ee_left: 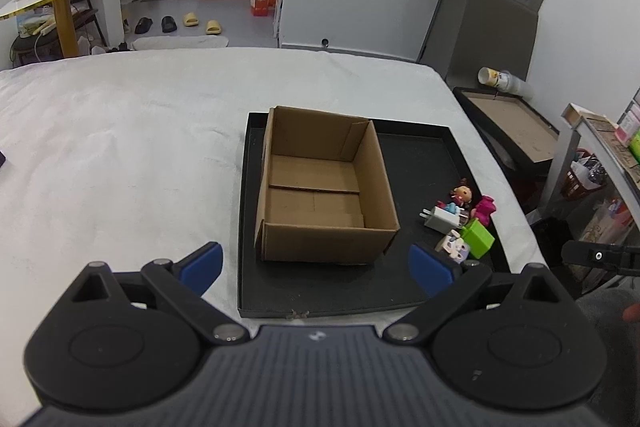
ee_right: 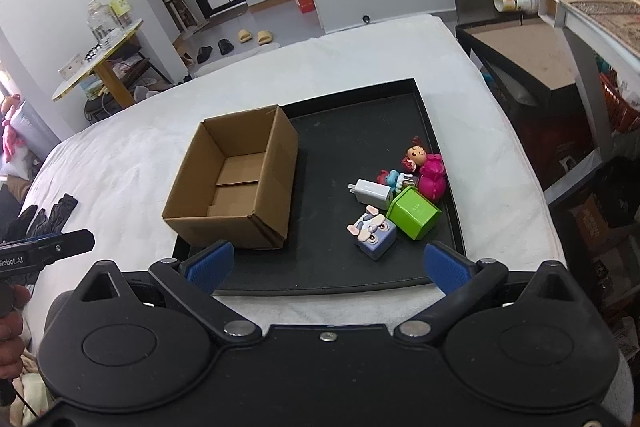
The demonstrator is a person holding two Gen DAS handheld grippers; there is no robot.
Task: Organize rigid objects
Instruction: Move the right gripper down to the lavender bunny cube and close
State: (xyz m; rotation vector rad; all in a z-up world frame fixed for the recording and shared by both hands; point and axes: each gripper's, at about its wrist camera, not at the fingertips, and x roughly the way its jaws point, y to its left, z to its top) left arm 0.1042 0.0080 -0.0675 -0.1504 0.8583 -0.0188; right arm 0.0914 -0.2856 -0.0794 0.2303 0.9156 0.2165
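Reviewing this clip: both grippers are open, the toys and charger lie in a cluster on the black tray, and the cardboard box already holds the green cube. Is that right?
Not quite. The cardboard box is empty; the right wrist view shows the green cube on the black tray beside the white charger. The left gripper and right gripper are indeed open.

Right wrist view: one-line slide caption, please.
Open right gripper hovers before a black tray holding an empty cardboard box and clustered toys beside it.

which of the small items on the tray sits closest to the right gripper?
The pale blue cube with a bunny face, at the front of the cluster; the green cube, white charger and pink doll lie farther back.
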